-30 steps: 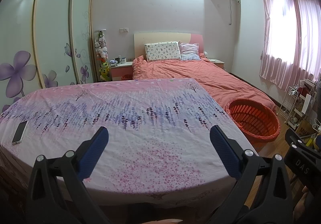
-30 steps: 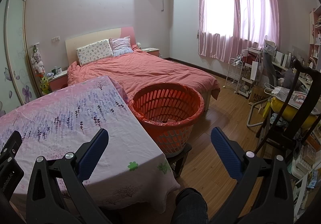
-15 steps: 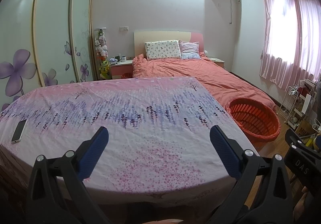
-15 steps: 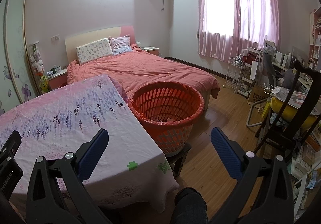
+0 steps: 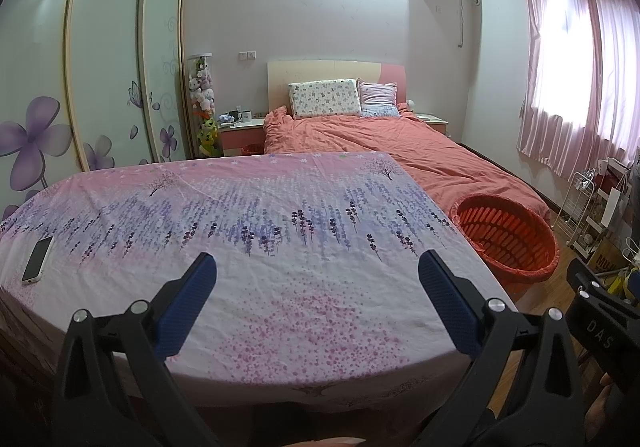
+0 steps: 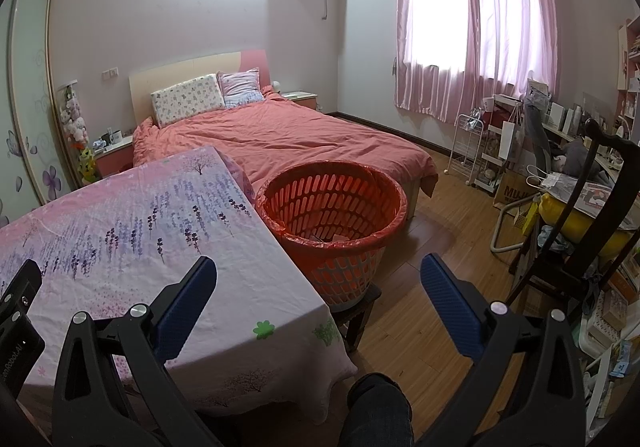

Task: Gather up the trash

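No trash is seen on the tabletop (image 5: 280, 287), both grippers' jaws are spread empty, so collecting looks done, basket (image 6: 332, 223) at 12 o'clock.

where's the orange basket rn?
The orange basket sits centre in the right wrist view, on a low dark stool between the covered table and the bed.

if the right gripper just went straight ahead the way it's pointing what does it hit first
Most likely the orange basket: it sits right ahead between the open fingers of the right gripper. The flowered tablecloth edge lies just left; depth is uncertain.
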### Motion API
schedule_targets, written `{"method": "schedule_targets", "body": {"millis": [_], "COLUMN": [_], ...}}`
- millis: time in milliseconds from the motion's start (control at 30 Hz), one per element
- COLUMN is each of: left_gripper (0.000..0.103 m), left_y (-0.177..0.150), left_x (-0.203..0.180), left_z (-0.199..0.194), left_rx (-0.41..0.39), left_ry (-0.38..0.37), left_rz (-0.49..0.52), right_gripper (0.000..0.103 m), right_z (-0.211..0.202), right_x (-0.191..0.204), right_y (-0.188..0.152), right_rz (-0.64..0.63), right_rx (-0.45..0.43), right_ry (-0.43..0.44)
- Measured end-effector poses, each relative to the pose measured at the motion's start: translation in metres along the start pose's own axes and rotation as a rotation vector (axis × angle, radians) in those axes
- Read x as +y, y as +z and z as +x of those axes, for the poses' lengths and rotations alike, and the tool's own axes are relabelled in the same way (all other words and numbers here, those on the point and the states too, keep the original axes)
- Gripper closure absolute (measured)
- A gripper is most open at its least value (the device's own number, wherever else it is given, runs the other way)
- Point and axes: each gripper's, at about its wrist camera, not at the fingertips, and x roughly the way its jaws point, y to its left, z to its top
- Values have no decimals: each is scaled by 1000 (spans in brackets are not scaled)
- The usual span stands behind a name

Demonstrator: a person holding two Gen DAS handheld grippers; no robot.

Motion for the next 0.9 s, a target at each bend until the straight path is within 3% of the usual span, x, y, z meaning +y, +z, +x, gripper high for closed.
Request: {"method": "schedule_targets", "body": {"millis": [900], "left_gripper": [4], "left_y": [-3], "left_x": [-1], "left_z": [4], "left_rx": [15], "left_ry": [1], "left_rz": [5], "right_gripper": [2], "right_z": [0], "right_x": [-1], "right_y": [-3], "right_rz": [-4], "right_rx": [8], "right_ry": [2]}}
